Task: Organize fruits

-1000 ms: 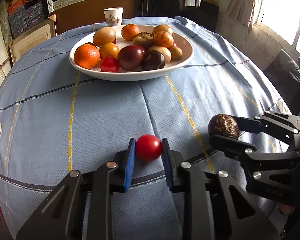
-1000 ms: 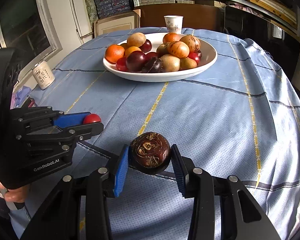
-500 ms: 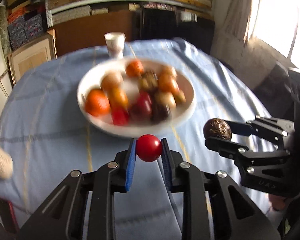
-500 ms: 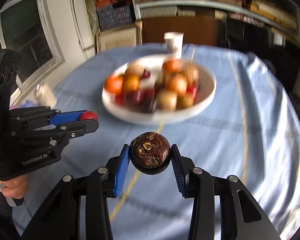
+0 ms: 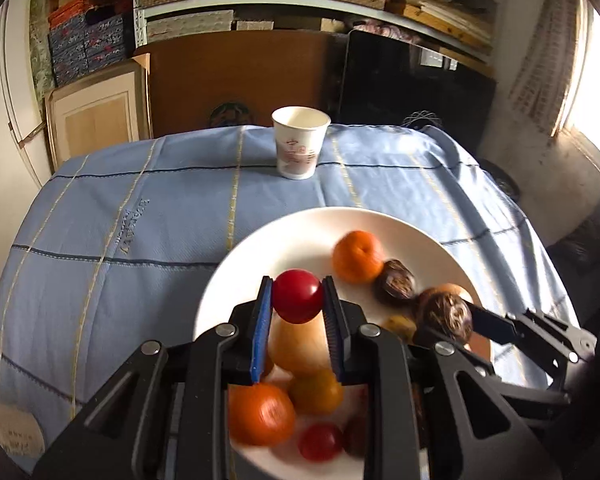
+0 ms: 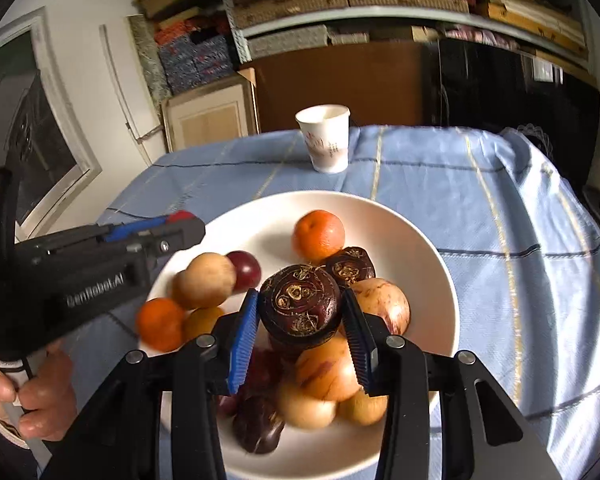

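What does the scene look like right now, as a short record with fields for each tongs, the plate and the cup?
left tongs: shut on red fruit, above the plate
right tongs: shut on dark fruit, above the plate
plate: white, on blue cloth, holds a heap of mixed fruit
cup: paper, upright, beyond the plate

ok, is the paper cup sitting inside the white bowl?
No, the paper cup stands on the blue tablecloth beyond the far rim of the white bowl, apart from it.
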Demonstrator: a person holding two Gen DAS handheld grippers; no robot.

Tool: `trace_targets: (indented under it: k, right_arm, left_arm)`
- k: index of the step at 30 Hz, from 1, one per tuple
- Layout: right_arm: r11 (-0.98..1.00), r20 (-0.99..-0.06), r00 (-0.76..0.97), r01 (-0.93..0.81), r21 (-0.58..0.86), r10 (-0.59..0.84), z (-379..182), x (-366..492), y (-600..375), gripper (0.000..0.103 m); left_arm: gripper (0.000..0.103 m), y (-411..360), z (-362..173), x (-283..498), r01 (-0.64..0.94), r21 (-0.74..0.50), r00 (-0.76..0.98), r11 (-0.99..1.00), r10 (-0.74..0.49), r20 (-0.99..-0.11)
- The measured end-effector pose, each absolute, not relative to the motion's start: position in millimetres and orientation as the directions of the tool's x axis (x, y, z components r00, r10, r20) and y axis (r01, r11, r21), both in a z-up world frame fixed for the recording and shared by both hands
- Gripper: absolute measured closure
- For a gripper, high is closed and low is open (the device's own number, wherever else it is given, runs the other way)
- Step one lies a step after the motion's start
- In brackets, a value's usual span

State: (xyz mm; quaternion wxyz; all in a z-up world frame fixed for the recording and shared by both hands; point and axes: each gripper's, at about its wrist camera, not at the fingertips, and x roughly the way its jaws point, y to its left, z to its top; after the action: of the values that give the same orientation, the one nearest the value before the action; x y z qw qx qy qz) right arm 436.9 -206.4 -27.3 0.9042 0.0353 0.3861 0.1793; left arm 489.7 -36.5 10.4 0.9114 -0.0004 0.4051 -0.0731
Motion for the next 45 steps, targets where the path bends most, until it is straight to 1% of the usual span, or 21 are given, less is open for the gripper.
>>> trace_targets:
  k: [1,4,5,6,7,8,9,11,13,14,16,17,19,22,26,31,35,37,38,42,45]
  right_arm:
    - [0.926,-0.674,0.639,-0.311,0.216,0.372,-28,439,-206,0.061]
    - [0.928,-0.673,0.645,-0.317,0.195,0.361,-27,440,-202,0.060]
    - [0.929,-0.673,0.647,-0.316,0.192,0.358,-27,442,-202,0.059]
    - [0.928,-0.670,0.648,-0.317,0.194,0.362,-26,442,-203,0.054]
    - [0.927,-0.664,0.651,-0.315,0.202,0.367,-24,441,-205,0.050]
    - [0.927,-0.660,0.656,-0.312,0.207,0.368,-22,439,-207,0.050]
    - [0.927,-0.654,0.659,-0.311,0.211,0.370,-20,436,-209,0.049]
    - [0.923,-0.638,0.669,-0.316,0.221,0.381,-12,427,-214,0.048]
    - [0.923,-0.627,0.680,-0.316,0.219,0.381,-5,417,-218,0.044]
    - [0.922,-0.617,0.687,-0.318,0.220,0.384,-1,408,-220,0.044]
    - [0.919,-0.597,0.700,-0.328,0.218,0.391,10,390,-225,0.035]
    - [0.919,-0.589,0.707,-0.330,0.215,0.392,15,382,-226,0.033]
    - [0.919,-0.568,0.724,-0.339,0.200,0.391,26,362,-230,0.018]
    - [0.923,-0.537,0.753,-0.347,0.169,0.381,40,324,-236,0.004]
    - [0.929,-0.526,0.769,-0.342,0.143,0.364,42,281,-245,0.004]
    - [0.940,-0.573,0.747,-0.303,0.155,0.336,26,240,-257,0.004]
    - [0.941,-0.594,0.734,-0.309,0.137,0.328,11,217,-259,0.004]
    - [0.942,-0.618,0.718,-0.314,0.121,0.319,3,212,-257,0.004]
    - [0.938,-0.615,0.718,-0.325,0.119,0.327,0,209,-256,0.004]
    - [0.932,-0.564,0.752,-0.349,0.098,0.341,-9,207,-255,0.004]
    - [0.931,-0.555,0.754,-0.346,0.117,0.350,-21,217,-257,0.004]
  left_arm:
    - [0.079,-35,9,493,0.131,-0.056,0.660,0.990,-0.130,-0.740]
    - [0.078,-34,3,502,0.121,-0.048,0.655,0.992,-0.116,-0.747]
    - [0.073,-33,2,504,0.113,-0.044,0.655,0.993,-0.108,-0.748]
    - [0.054,-33,2,503,0.106,-0.039,0.658,0.994,-0.099,-0.746]
    - [0.045,-32,3,503,0.090,-0.030,0.671,0.996,-0.083,-0.737]
    - [0.034,-30,6,500,0.079,-0.026,0.685,0.997,-0.073,-0.725]
    - [0.030,-30,9,497,0.072,-0.022,0.698,0.997,-0.067,-0.713]
    - [0.027,-29,17,487,0.069,-0.014,0.713,0.997,-0.059,-0.699]
    - [0.021,-29,26,474,0.067,-0.020,0.723,0.998,-0.062,-0.688]
    - [0.016,-30,31,467,0.062,-0.017,0.731,0.998,-0.057,-0.680]
    - [0.010,-32,43,447,0.053,0.003,0.756,0.999,-0.038,-0.653]
    - [0.006,-33,48,437,0.051,0.015,0.768,0.999,-0.030,-0.640]
    - [0.005,-35,58,413,0.043,0.042,0.788,0.998,-0.008,-0.615]
    - [0.005,-37,69,375,0.058,0.046,0.801,0.997,-0.019,-0.599]
    - [0.005,-35,71,321,0.078,0.039,0.804,0.996,-0.040,-0.593]
    - [0.005,-34,65,254,0.072,0.078,0.814,0.994,-0.014,-0.581]
    - [0.005,-34,54,214,0.080,0.101,0.821,0.992,-0.008,-0.571]
    - [0.005,-33,47,200,0.082,0.113,0.823,0.990,-0.003,-0.568]
    - [0.005,-32,44,196,0.082,0.117,0.825,0.990,-0.002,-0.565]
    - [0.005,-27,25,193,0.077,0.111,0.832,0.991,-0.002,-0.555]
    - [0.005,-23,6,210,0.045,0.125,0.809,0.991,0.038,-0.586]
